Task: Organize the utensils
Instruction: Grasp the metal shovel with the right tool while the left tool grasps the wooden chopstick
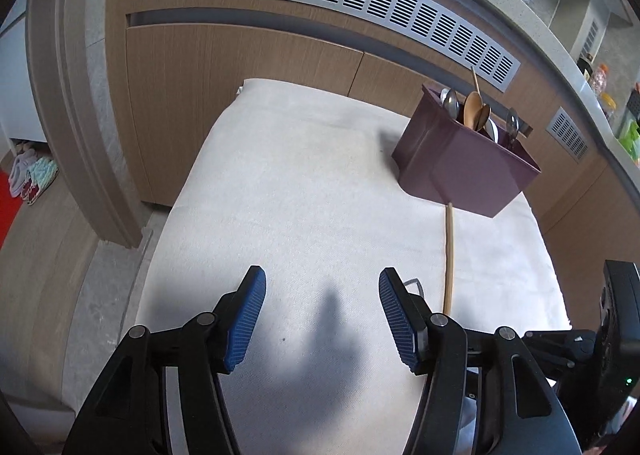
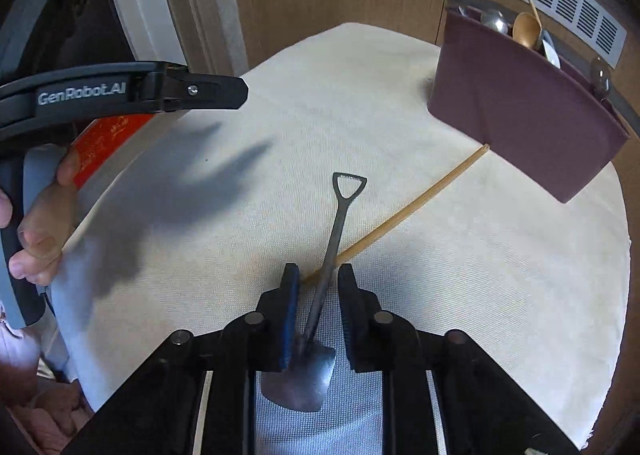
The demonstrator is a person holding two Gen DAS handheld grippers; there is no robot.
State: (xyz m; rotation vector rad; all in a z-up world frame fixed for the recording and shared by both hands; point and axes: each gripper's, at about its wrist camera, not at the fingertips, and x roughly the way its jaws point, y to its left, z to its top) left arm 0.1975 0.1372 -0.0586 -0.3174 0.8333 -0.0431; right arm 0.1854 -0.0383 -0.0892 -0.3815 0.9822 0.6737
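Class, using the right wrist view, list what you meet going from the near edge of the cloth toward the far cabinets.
Shovel-shaped spoon between the right gripper's fingers → wooden chopstick → purple utensil holder → wooden spoon standing in it.

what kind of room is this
Probably a home kitchen: a cloth-covered table stands against wood cabinets under a countertop, and a purple holder of spoons sits on the table.

Utensils: two loose on cloth, remainder binned.
Metal shovel-shaped spoon (image 2: 320, 295) lies flat, crossing over one wooden chopstick (image 2: 408, 211). The chopstick's far end reaches the purple holder (image 2: 520, 111), which contains upright metal and wooden spoons (image 2: 526, 30).
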